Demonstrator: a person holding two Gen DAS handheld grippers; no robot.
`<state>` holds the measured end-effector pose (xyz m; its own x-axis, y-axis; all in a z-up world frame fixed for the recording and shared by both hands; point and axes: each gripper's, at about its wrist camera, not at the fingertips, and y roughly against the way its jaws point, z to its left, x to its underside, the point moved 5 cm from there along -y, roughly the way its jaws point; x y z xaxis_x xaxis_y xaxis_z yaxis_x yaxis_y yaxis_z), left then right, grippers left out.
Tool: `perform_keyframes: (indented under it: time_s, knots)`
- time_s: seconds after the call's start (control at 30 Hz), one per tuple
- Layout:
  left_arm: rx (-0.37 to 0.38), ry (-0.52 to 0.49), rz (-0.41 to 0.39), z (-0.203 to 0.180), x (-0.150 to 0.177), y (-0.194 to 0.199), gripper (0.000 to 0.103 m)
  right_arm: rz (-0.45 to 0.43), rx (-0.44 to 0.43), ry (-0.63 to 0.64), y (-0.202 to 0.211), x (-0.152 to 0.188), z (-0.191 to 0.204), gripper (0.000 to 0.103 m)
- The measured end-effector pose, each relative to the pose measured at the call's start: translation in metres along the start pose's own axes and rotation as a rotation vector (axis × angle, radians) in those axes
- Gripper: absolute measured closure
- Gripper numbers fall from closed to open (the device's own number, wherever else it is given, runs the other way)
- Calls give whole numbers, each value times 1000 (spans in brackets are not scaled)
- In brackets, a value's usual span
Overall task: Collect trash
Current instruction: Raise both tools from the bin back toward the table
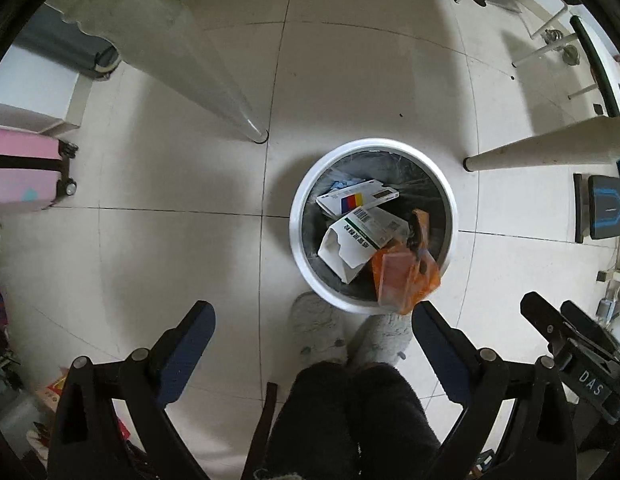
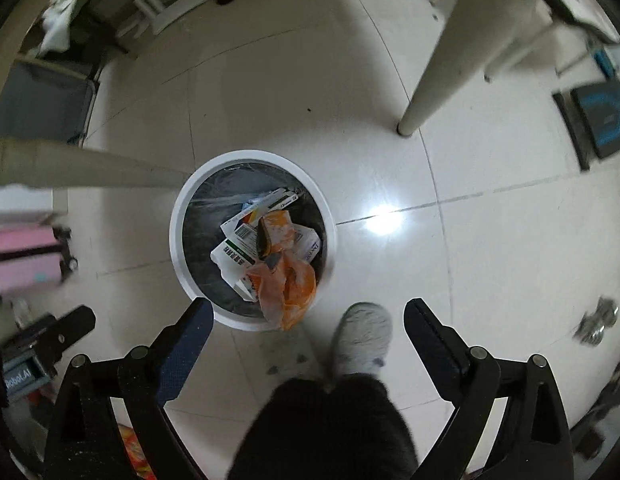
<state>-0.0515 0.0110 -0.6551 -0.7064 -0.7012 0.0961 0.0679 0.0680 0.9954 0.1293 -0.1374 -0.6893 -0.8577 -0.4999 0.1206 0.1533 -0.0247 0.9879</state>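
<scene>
A: While both tongs, left [image 1: 313, 332] and right [image 2: 308, 326], hang spread and empty, we see the orange bag [image 1: 405, 276] drooping over the bin [image 1: 298, 216] rim.

B: We judge it light, limp, slippery; we pinch its bunched edge.

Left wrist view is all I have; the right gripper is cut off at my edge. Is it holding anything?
Observer: No. The right gripper is open, nothing between its fingers; a grey slipper shows in the gap.
Operator: Anything hidden beside the orange bag?
Observer: Yes, a white box pokes out next to the orange bag, near the right wall of the white bin.
Operator: Floor right of the bin?
Observer: A bright glare sits on the tiles there.
</scene>
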Motion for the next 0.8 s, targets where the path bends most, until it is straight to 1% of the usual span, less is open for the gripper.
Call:
perform_keyframes:
  time_s: [0.03, 0.2, 0.4, 0.57, 0.8]
  knots:
    - [-1, -2, -4, 0, 1, 3, 2, -3, 15, 22, 6, 2, 2, 6]
    - [-7, -9, -26, 0, 12, 31, 2, -20, 34, 72, 37, 9, 8, 6]
    - [6, -5, -54, -4, 20, 72, 2, -43, 34, 114, 85, 17, 18, 4]
    - [17, -6, -80, -5, 30, 116, 2, -55, 27, 134, 140, 25, 24, 4]
    - [39, -11, -108, -4, 49, 190, 2, -57, 2, 166, 224, 44, 39, 3]
